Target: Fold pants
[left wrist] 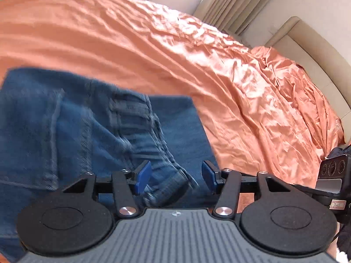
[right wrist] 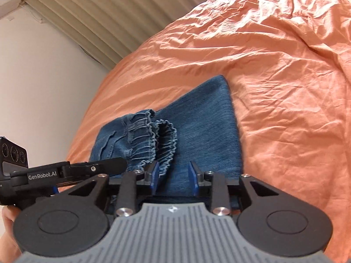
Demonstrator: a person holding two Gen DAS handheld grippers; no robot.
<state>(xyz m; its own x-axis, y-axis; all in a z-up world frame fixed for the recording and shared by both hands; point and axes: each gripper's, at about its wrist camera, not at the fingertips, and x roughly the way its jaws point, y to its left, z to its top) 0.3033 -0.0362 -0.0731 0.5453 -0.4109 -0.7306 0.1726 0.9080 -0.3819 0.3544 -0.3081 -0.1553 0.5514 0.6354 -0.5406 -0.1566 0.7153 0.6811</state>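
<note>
Folded blue denim pants (right wrist: pixel 197 131) on a bed under a rumpled orange sheet (right wrist: pixel 274 54), elastic waistband (right wrist: pixel 153 140) turned up and lying on top of the stack. Pale curtains (right wrist: pixel 87 17) at 11 o'clock beyond the bed in the right wrist view.

Left tongs (left wrist: pixel 176 176) low over the cloth, blue pads parted wide, a gathered edge of denim between them at 6 o'clock of that view but neither pad pressing on it; nothing gripped. Right tongs (right wrist: pixel 173 178) parted more narrowly above the flat folded leg, pads clear of the fabric, waistband ruffle just beside the left pad at 10 o'clock; nothing held either. Left tool also visible at 8 o'clock in the right wrist view, with part of a hand (right wrist: pixel 8 221) behind it.

Denim likely soft yet fairly heavy: limp enough to sag and unfold if lifted by one corner, thick enough at seams and waistband to give a firm bite. Best hold probably the doubled outer edges of the stack, both layers pinched together, one side for each tool. Elastic band springy and liable to bunch; smooth sheet beneath apt to let the pile slide when dragged.
</note>
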